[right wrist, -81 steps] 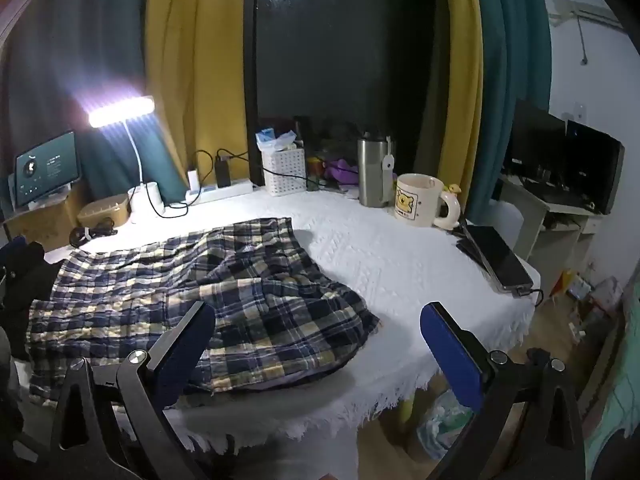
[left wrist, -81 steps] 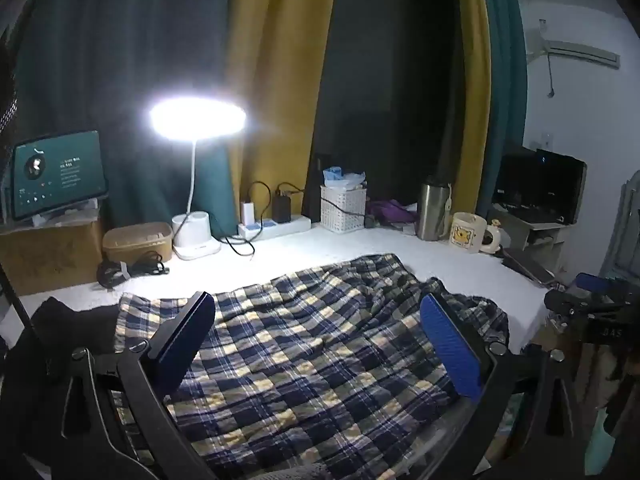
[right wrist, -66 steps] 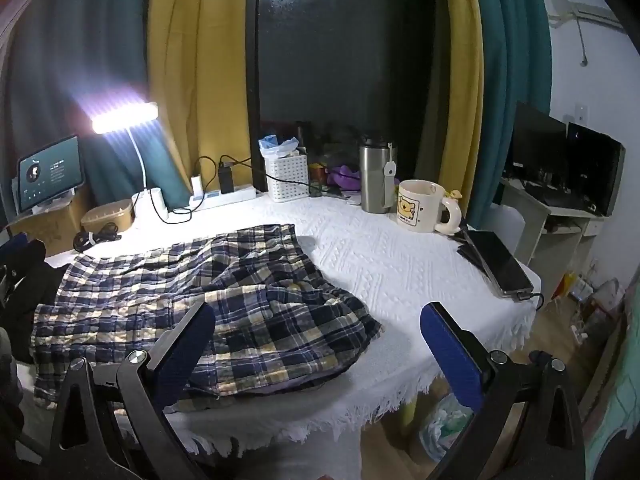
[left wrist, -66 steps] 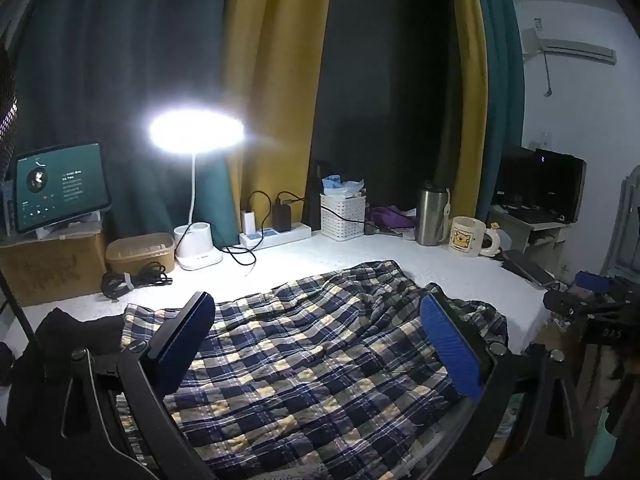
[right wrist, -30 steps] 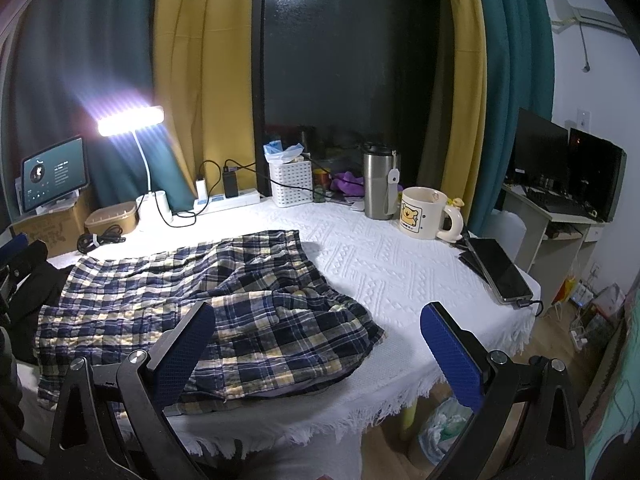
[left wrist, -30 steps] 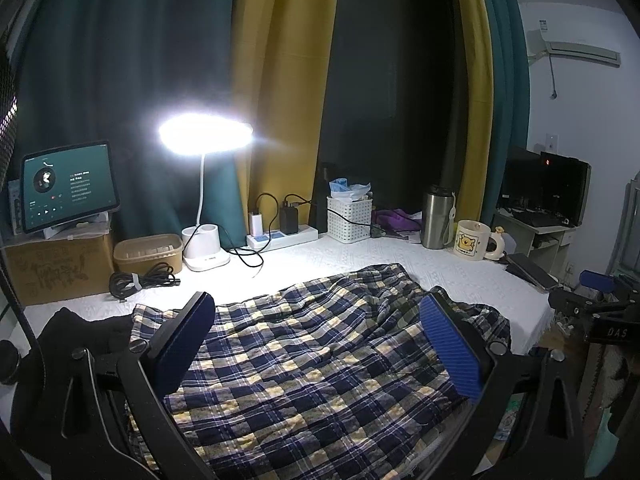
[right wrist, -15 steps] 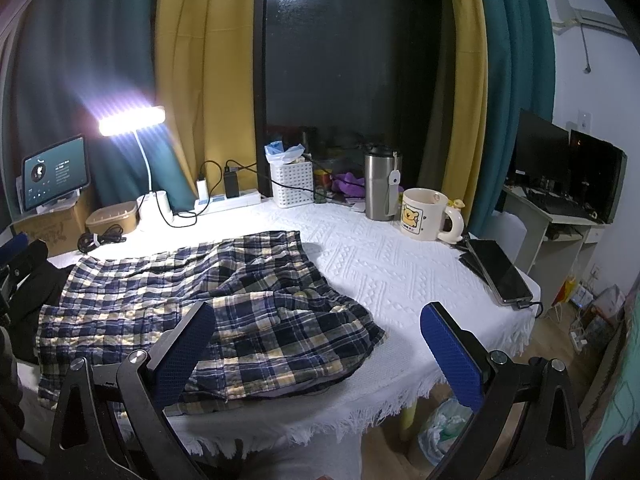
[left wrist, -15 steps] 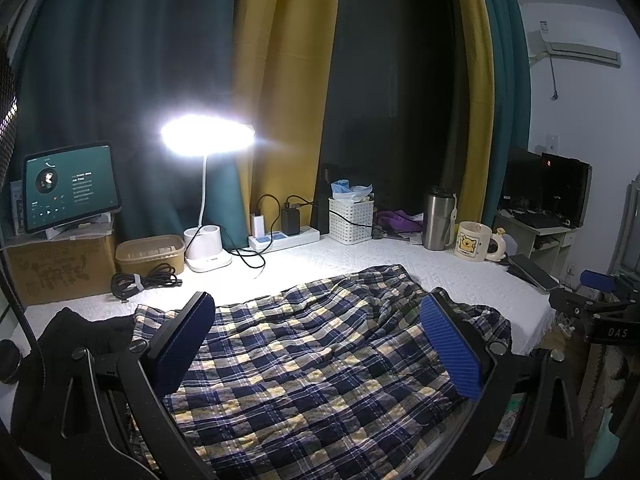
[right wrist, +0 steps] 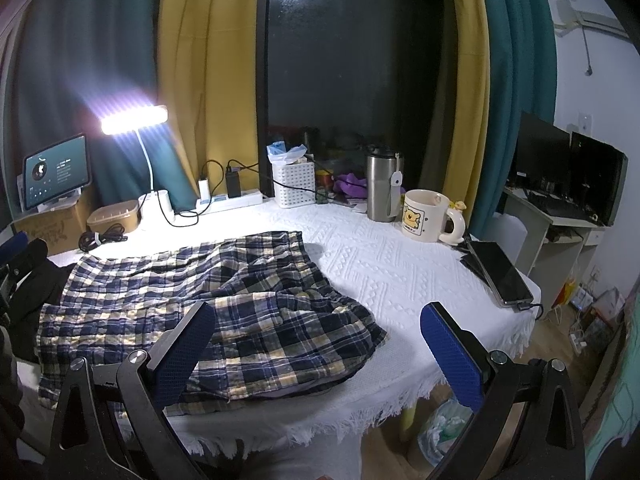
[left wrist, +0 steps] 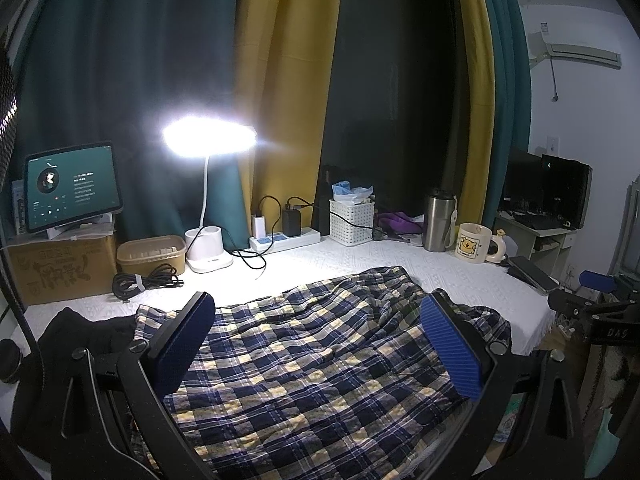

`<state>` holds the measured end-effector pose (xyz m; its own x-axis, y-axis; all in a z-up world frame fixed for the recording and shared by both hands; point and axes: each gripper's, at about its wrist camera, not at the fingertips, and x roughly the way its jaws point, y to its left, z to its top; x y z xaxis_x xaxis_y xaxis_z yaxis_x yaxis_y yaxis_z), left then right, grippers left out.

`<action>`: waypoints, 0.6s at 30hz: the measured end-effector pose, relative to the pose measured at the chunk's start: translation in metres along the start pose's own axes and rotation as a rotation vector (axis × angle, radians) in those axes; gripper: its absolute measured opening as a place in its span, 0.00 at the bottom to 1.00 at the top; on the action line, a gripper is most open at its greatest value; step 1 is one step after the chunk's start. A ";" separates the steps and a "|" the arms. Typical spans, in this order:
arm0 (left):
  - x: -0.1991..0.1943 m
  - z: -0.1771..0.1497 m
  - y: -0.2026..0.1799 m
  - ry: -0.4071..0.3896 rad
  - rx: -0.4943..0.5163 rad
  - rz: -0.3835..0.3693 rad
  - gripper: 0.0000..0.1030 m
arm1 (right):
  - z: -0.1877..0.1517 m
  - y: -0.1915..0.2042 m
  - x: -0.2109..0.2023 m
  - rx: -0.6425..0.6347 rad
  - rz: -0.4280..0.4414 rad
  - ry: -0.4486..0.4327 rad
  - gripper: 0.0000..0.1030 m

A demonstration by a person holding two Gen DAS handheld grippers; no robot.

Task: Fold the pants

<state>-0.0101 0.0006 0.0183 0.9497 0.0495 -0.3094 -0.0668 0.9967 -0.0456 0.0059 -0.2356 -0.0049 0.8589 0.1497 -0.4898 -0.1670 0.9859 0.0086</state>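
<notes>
Here the plaid pants (right wrist: pixel 208 300) lie rumpled across the white tablecloth (right wrist: pixel 392 272), filling the table's near-left part; in the left wrist view they stretch from 9 o'clock to 3 o'clock beneath the left gripper (left wrist: pixel 320 344). That gripper hangs over the cloth with its blue pads spread wide, holding nothing. The right gripper (right wrist: pixel 320 350) is likewise spread and empty, its left pad over the pants' near edge, its right pad over the tablecloth's fringe.

A black garment (left wrist: pixel 76 336) lies at the pants' 9 o'clock end, touching them. Beyond the pants, toward 12 o'clock, a lit desk lamp (left wrist: pixel 208 142) stands on a white base, with a power strip (left wrist: pixel 284 238) holding two chargers just beside it and a coiled cable (left wrist: pixel 144 280) at 10 o'clock. A tablet (left wrist: pixel 72 192) rests on a cardboard box (left wrist: pixel 60 268).

A lidded tan box (left wrist: pixel 152 254) hides its contents. A white basket (right wrist: pixel 294 184) holds a blue bag. At 1 o'clock stand a steel tumbler (right wrist: pixel 382 182) and a bear mug (right wrist: pixel 426 216), its inside unseen. A phone (right wrist: pixel 500 272) lies at the table's right edge.
</notes>
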 end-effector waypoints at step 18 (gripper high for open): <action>0.003 0.001 0.002 0.000 0.004 -0.002 0.98 | 0.005 0.006 0.012 -0.024 0.020 0.018 1.00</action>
<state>-0.0075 0.0026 0.0182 0.9497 0.0473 -0.3094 -0.0635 0.9971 -0.0426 0.0172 -0.2276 -0.0062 0.8462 0.1679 -0.5057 -0.1960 0.9806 -0.0024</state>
